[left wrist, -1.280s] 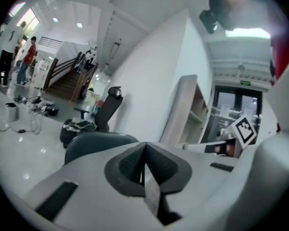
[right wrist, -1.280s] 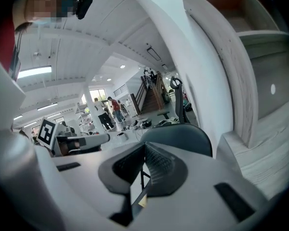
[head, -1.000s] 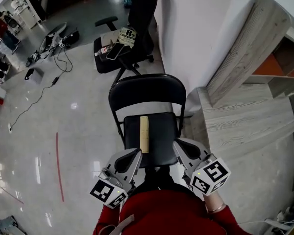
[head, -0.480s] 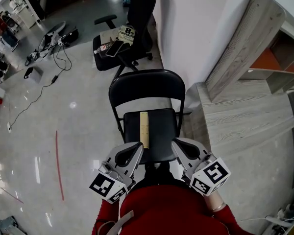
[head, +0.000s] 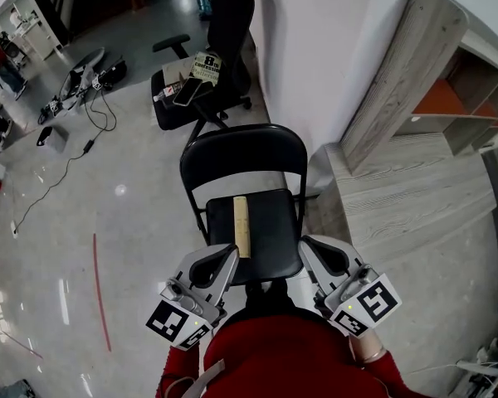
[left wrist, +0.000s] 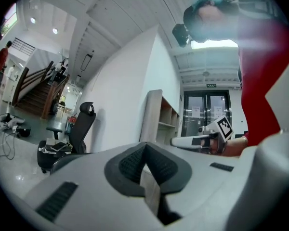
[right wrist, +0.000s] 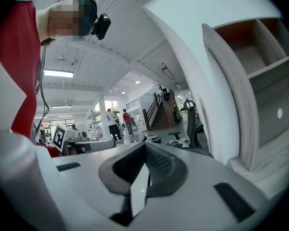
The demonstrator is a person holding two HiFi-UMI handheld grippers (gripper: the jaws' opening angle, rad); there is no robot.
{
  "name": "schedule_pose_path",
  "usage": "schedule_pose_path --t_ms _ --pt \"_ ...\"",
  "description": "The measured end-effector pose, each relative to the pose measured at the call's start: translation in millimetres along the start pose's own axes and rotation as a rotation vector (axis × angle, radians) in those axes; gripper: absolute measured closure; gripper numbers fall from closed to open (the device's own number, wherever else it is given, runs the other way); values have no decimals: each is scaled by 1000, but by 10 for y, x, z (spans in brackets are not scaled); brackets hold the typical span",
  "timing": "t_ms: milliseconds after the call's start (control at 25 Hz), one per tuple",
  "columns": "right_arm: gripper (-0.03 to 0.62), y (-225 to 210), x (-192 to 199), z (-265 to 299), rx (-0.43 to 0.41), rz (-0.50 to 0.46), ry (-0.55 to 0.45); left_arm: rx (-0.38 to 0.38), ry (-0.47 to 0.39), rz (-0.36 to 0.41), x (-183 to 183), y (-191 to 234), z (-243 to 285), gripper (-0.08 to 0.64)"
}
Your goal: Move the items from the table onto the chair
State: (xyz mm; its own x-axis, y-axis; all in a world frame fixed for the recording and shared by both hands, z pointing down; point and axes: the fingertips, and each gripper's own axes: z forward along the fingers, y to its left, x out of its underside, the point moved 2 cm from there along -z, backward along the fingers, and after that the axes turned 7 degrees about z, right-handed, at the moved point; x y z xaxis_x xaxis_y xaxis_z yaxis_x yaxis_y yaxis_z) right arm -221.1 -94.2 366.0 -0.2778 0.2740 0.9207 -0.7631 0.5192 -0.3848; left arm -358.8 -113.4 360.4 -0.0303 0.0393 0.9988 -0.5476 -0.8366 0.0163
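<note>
my left tool (head: 222, 262): jaws together, empty | my right tool (head: 317, 254): same, closed up | long pale wooden strip (head: 242, 226): flat on the black metal folding chair (head: 241, 149) seat, just ahead of both

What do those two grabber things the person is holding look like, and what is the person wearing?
The left gripper and the right gripper are both chunky light-grey shells with dark ribbed pads inside. Each carries a white cube printed with black square markers. The person wears red sleeves.
</note>
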Motion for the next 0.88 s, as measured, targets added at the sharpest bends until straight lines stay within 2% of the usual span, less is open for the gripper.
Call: schedule_pose_path --t_ms 280,480,680,880 --pt "580 0 -175 -174 69 -21 -99 49 -32 39 -129 -36 98 552" --pt "580 13 -251 -287 89 -50 -152 73 -40 55 -175 -49 159 552" --pt "580 25 -270 -328 116 -100 -160 67 -54 52 -189 -29 151 552" --pt "580 34 -286 -345 106 -83 -168 55 -52 41 -182 -12 132 552"
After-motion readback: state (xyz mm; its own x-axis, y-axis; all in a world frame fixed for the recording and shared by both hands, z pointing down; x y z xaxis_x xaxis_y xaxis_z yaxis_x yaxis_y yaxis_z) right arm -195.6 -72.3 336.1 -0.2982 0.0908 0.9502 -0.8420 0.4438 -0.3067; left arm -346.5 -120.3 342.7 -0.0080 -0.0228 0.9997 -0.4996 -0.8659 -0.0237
